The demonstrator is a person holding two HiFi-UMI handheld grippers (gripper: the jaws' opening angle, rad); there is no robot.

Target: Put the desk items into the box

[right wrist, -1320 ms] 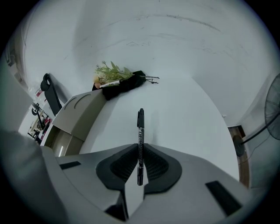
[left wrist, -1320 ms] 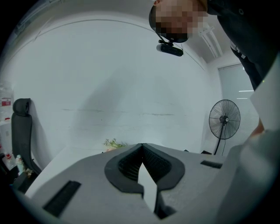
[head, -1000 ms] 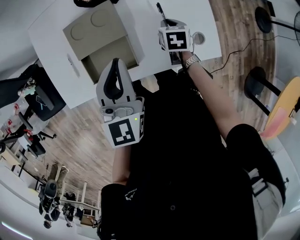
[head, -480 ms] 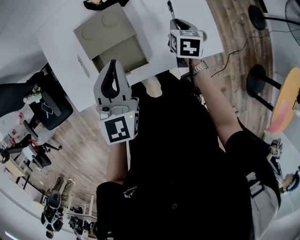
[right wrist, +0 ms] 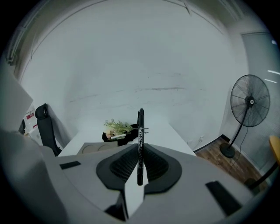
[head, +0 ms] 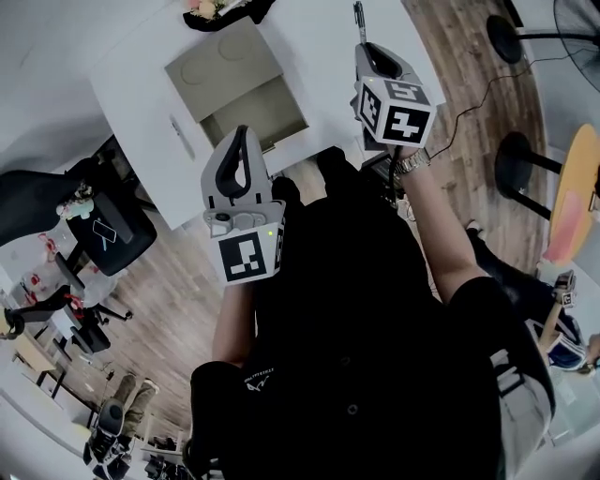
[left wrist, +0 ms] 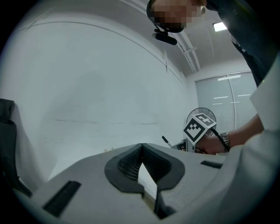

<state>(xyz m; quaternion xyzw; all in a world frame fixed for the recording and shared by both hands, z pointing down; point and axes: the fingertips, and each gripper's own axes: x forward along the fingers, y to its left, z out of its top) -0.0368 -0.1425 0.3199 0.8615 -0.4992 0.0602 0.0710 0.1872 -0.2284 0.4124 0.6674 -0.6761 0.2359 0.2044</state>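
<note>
An open tan cardboard box (head: 246,111) sits on the white desk (head: 319,47), one flap laid flat on its far side. My right gripper (head: 368,47) is raised over the desk to the right of the box and is shut on a black pen (right wrist: 140,144). The pen (head: 359,13) stands up past the jaws. My left gripper (head: 240,133) hangs near the desk's front edge, just in front of the box. Its jaws (left wrist: 141,147) are shut with nothing between them. From the left gripper view, the right gripper's marker cube (left wrist: 199,127) and the pen (left wrist: 166,141) show at the right.
A dark tray with flowers (right wrist: 115,129) lies at the far end of the desk behind the box (right wrist: 97,147). A black office chair (head: 101,234) stands left of the desk. A floor fan (right wrist: 250,110) and a cable (head: 487,89) on the wooden floor are to the right.
My right gripper has risen toward the head camera with the pen still in it. The view has shifted, so the box sits further right. The left gripper has hardly moved.
</note>
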